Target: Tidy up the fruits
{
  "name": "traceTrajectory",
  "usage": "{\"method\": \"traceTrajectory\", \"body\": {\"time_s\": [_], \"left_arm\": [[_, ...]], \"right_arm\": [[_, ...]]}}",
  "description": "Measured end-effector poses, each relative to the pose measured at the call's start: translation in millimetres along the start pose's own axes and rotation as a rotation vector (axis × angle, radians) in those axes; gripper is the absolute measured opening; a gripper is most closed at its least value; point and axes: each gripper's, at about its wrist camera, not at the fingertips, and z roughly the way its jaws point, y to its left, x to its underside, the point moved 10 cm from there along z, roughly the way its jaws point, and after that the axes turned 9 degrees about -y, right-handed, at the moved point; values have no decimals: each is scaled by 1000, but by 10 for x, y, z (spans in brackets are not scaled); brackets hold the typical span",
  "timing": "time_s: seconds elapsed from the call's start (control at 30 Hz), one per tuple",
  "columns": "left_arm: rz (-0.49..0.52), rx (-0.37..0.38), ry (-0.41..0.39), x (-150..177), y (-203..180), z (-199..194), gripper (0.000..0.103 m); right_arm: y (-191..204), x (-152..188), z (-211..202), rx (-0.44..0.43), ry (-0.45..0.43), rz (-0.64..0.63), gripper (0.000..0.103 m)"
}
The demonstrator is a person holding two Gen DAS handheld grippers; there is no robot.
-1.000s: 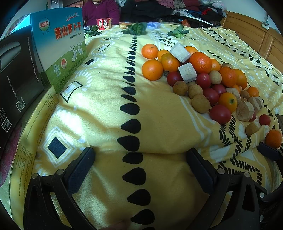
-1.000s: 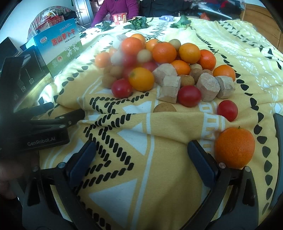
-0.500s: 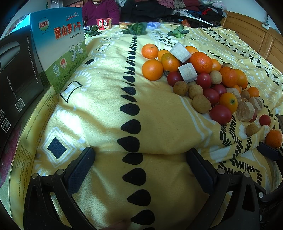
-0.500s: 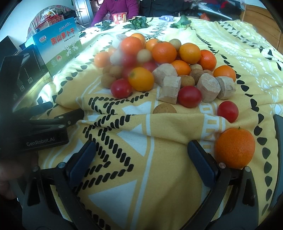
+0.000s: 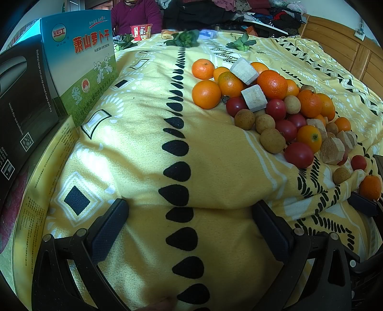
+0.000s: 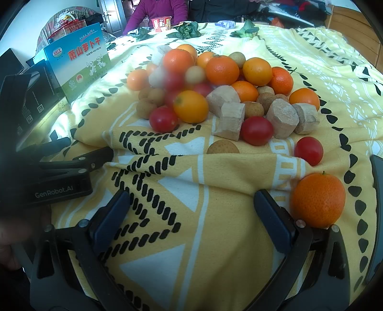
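Note:
A pile of fruit lies on a yellow patterned cloth: oranges, red tomatoes, small brown longans and pale cut chunks. The same pile sits at the right in the left wrist view. One orange lies apart, just right of my right gripper, which is open and empty over the cloth. A lone tomato lies beyond it. My left gripper is open and empty over bare cloth, left of the pile. It also shows in the right wrist view.
A blue and green printed box and a black box stand at the left. Leafy greens and a red cup lie at the far edge. A person in purple sits behind. A wooden headboard is at the right.

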Motion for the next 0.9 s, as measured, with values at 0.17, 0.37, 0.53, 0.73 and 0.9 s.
{"method": "traceTrajectory", "body": {"time_s": [0.17, 0.37, 0.53, 0.73, 0.9], "left_arm": [[5, -6, 3, -7, -5, 7, 103], [15, -24, 7, -18, -20, 2, 103], [10, -24, 18, -13, -13, -8, 103], [14, -25, 23, 11, -7, -25, 103], [14, -28, 24, 16, -1, -26, 103]], "right_arm": [[-5, -12, 8, 19, 31, -2, 103], [-144, -87, 110, 117, 46, 41, 103], [-123, -64, 95, 126, 26, 17, 103], [-110, -67, 84, 132, 30, 13, 103], [-109, -67, 83, 131, 30, 14, 103]]}}
